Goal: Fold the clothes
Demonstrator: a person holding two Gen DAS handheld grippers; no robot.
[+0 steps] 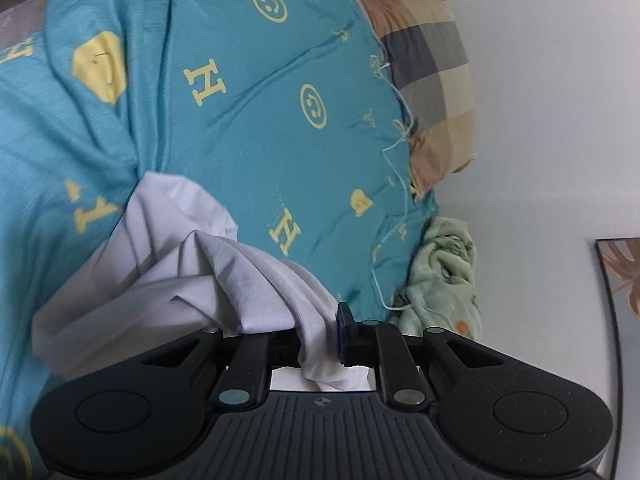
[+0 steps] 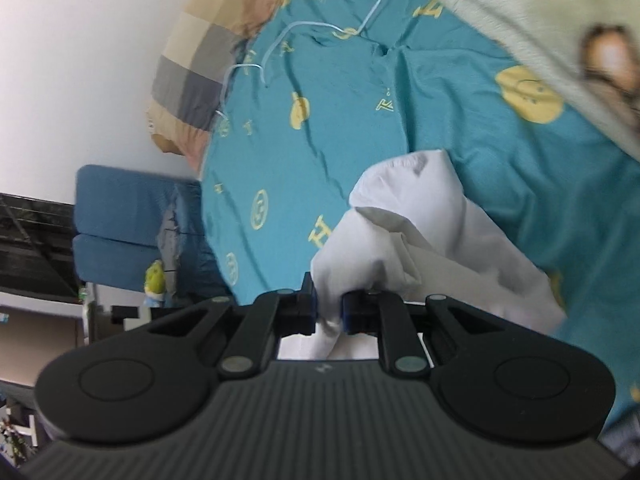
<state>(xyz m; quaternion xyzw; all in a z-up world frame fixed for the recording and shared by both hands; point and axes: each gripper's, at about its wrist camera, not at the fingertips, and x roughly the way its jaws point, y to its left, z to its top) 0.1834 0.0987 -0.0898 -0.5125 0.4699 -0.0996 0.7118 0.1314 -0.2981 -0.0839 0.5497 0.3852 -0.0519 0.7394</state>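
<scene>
A white garment (image 1: 192,276) hangs bunched over a bed with a teal sheet (image 1: 256,112) printed with yellow letters and smiley faces. My left gripper (image 1: 320,340) is shut on a fold of the white garment, which drapes between its jaws and away to the left. In the right wrist view the same white garment (image 2: 420,232) is held up over the teal sheet (image 2: 360,112). My right gripper (image 2: 330,312) is shut on another bunched part of it.
A checked pillow (image 1: 428,68) lies at the bed's head by the white wall, also in the right wrist view (image 2: 208,64). A green blanket (image 1: 444,276) is bunched at the bed's edge. A pale hanger (image 2: 304,32) lies on the sheet. A cream blanket (image 2: 540,20) covers the upper right.
</scene>
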